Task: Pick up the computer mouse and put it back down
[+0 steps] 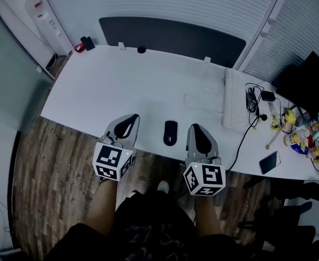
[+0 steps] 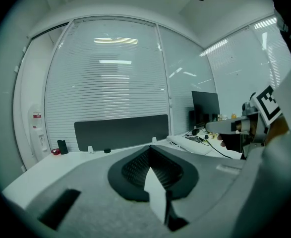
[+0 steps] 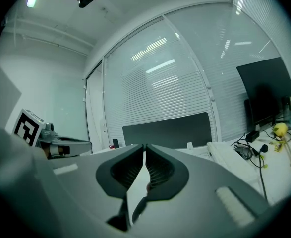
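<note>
A black computer mouse [image 1: 170, 132] lies on the white desk [image 1: 110, 86] close to its near edge. My two grippers flank it, both over the desk's front edge and pointing away from me. The left gripper [image 1: 133, 116] is a short way to the mouse's left, jaws shut and empty; its own view shows the left gripper [image 2: 150, 147] with tips meeting. To the right of the mouse, the right gripper [image 1: 193, 126] also holds nothing; in its own view the right gripper [image 3: 144, 146] shows only a thin slit between the jaws. Neither gripper touches the mouse.
A dark panel [image 1: 170, 37] runs along the desk's far edge. On the desk's right part are a white keyboard [image 1: 234, 106], cables with an adapter [image 1: 252, 99], a phone [image 1: 269, 162], small colourful items [image 1: 303, 136] and a monitor [image 1: 311, 80]. Wooden floor [image 1: 56, 173] lies below.
</note>
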Action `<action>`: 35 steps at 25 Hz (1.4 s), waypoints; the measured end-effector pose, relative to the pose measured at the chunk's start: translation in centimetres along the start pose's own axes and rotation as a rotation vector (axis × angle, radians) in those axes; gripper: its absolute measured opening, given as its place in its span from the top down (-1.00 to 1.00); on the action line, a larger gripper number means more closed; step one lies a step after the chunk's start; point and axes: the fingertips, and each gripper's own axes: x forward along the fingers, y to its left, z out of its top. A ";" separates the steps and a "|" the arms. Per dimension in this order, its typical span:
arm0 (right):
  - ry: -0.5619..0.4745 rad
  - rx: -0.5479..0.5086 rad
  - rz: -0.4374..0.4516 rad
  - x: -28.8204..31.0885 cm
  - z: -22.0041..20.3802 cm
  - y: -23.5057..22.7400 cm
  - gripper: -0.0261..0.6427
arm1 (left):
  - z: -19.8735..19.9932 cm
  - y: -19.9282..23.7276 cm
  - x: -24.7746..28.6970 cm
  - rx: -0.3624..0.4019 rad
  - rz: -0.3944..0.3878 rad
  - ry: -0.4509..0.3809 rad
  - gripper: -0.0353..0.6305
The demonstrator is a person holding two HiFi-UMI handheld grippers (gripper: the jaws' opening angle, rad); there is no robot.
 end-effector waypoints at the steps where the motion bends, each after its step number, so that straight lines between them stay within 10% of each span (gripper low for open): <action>1: -0.002 0.003 0.002 0.2 0.1 -0.1 0.86 | 0.2 0.1 0.1 -0.001 0.004 -0.003 0.89; 35: 0.184 0.043 -0.091 8.3 -7.1 -1.4 0.70 | -5.6 3.1 9.0 -0.080 -0.108 0.089 0.89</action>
